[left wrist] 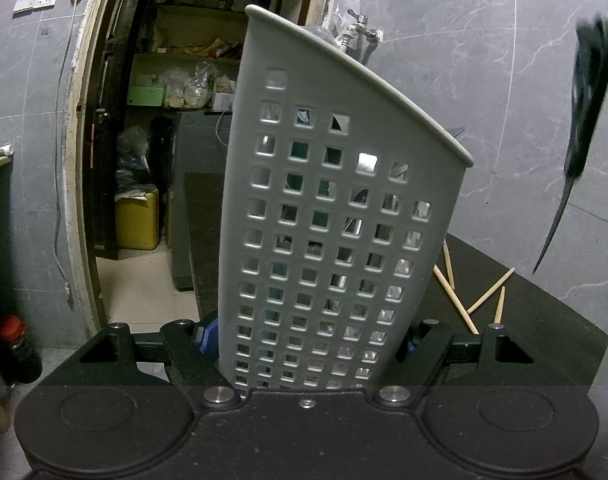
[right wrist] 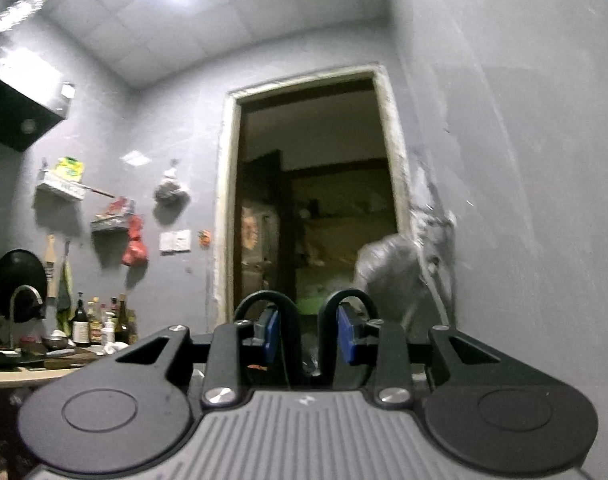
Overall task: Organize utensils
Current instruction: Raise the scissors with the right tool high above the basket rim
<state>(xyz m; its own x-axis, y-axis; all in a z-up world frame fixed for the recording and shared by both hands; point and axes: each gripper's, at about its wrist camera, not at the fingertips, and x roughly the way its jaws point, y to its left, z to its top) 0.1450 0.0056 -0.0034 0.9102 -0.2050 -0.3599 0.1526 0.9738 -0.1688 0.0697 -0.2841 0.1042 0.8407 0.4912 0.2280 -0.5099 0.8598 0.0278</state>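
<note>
- The left gripper [left wrist: 308, 344] is closed on the base of the grey perforated utensil holder [left wrist: 328, 200], one blue pad against each side wall. The holder leans to the left in this view, and its slanted rim is open at the top.
- The right gripper [right wrist: 308, 336] is partly closed, with the black looped handles of a dark utensil [right wrist: 264, 300] at its pads. It looks like a pair of scissors, though blur leaves that unsure.
- In the left wrist view this utensil hangs tip down, to the right of the holder and well apart from it.
- To do this step well, I would hold the holder steady, bring the tip above the low side of the rim, then lower it straight in before letting go.
- Several wooden chopsticks [left wrist: 452, 292] lie scattered on the dark counter [left wrist: 544, 320] just beside the holder, not yet collected.
</note>
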